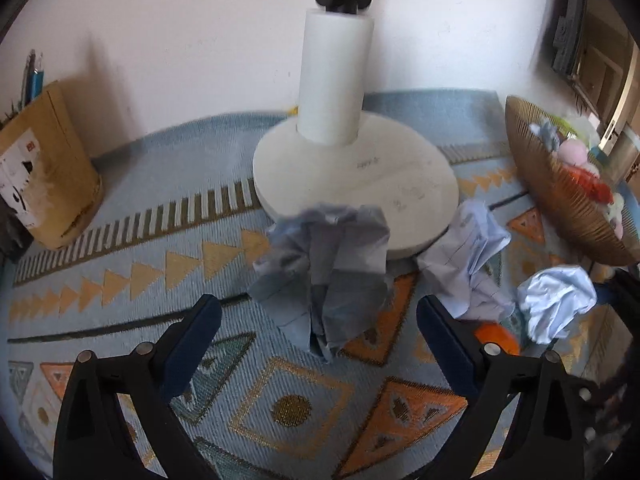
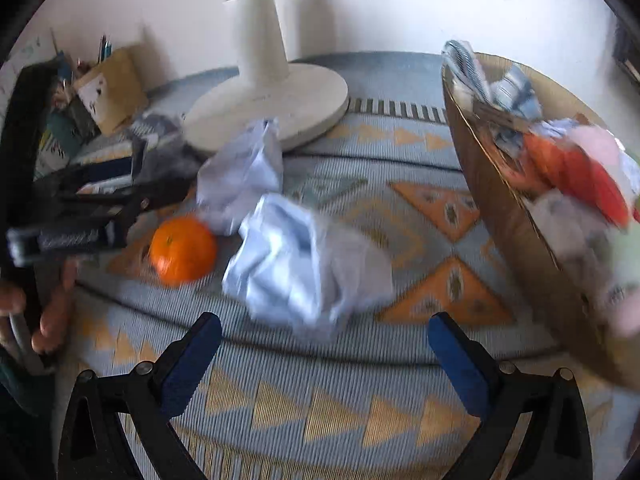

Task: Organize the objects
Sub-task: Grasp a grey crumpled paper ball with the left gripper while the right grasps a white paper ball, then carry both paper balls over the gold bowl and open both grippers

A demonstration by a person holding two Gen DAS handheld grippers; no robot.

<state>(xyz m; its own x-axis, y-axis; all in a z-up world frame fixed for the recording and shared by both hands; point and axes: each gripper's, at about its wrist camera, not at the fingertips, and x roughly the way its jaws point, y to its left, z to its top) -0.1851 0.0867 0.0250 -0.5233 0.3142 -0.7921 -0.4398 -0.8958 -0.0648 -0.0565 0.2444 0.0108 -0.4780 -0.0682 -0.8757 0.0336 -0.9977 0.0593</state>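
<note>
Three crumpled pale-blue paper balls lie on a patterned rug. In the left wrist view, one paper ball (image 1: 324, 276) lies just ahead of my open, empty left gripper (image 1: 320, 320); a second (image 1: 468, 256) and a third (image 1: 556, 300) lie to its right, with an orange (image 1: 498, 338) partly hidden behind the right finger. In the right wrist view, my right gripper (image 2: 324, 340) is open and empty, just short of a paper ball (image 2: 296, 264). The orange (image 2: 183, 249) and another paper ball (image 2: 244, 172) lie beyond. The left gripper (image 2: 80, 208) shows at the left.
A brown ribbed bowl (image 1: 560, 208) holding soft items and paper stands at the right, also in the right wrist view (image 2: 500, 200). A white fan base (image 1: 356, 176) stands at the back by the wall. A cardboard box (image 1: 48, 172) with pens stands at the left.
</note>
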